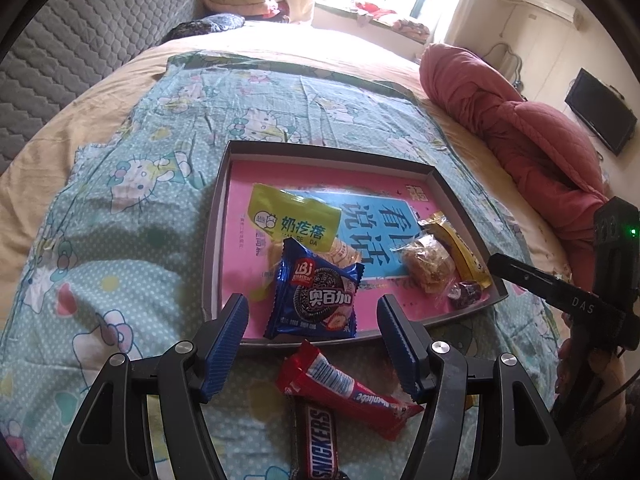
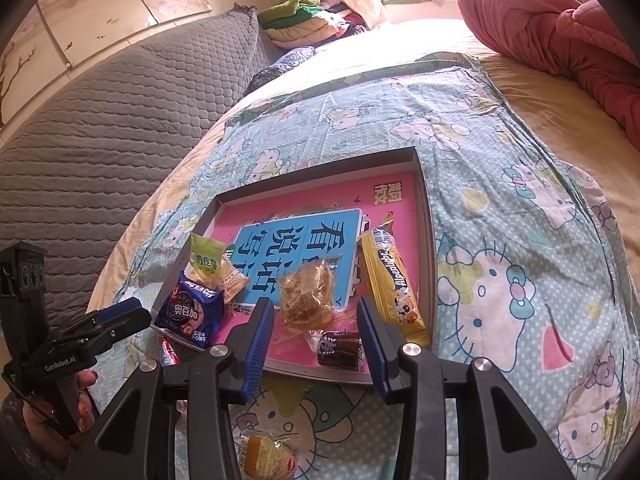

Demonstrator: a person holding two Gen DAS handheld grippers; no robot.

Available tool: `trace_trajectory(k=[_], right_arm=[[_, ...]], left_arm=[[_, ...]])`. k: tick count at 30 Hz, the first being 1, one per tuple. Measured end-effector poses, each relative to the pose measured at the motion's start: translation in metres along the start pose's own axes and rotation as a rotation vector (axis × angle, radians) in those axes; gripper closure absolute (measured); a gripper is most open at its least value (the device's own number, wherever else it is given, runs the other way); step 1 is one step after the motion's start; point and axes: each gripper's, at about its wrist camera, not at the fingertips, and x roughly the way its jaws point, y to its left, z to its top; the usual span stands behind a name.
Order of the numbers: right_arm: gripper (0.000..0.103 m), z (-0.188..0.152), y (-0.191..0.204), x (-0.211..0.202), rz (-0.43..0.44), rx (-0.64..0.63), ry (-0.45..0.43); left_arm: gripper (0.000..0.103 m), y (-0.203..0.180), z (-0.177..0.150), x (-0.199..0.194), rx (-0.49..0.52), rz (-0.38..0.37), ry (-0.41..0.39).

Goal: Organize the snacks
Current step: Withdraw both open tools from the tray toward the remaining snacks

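Observation:
A grey tray (image 1: 224,216) with a pink floor lies on the bed; it also shows in the right wrist view (image 2: 426,208). In it lie a green packet (image 1: 296,218), a blue cookie packet (image 1: 316,300), a clear-wrapped pastry (image 1: 428,266), a yellow bar (image 2: 394,280) and a dark sweet (image 2: 340,346). My left gripper (image 1: 312,316) is open and empty over the blue packet at the tray's near edge. A red wafer bar (image 1: 348,392) and a Snickers bar (image 1: 320,440) lie on the sheet below it. My right gripper (image 2: 316,318) is open and empty above the dark sweet. A small wrapped cake (image 2: 266,454) lies on the sheet beneath it.
The bed has a Hello Kitty sheet (image 1: 132,184). A rolled pink quilt (image 1: 516,128) lies to the right, a grey padded headboard (image 2: 100,120) to the left. Folded clothes (image 2: 304,16) are stacked at the far end.

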Motion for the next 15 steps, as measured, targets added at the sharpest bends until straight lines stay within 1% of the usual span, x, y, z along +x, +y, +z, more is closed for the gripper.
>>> trace_trajectory(k=[8, 15], right_arm=[[0.06, 0.0, 0.004, -0.006, 0.018, -0.01, -0.009], [0.06, -0.001, 0.006, -0.008, 0.027, -0.014, -0.009]], left_arm=[[0.034, 0.002, -0.006, -0.006, -0.014, 0.013, 0.019], [0.034, -0.003, -0.008, -0.012, 0.006, 0.028, 0.018]])
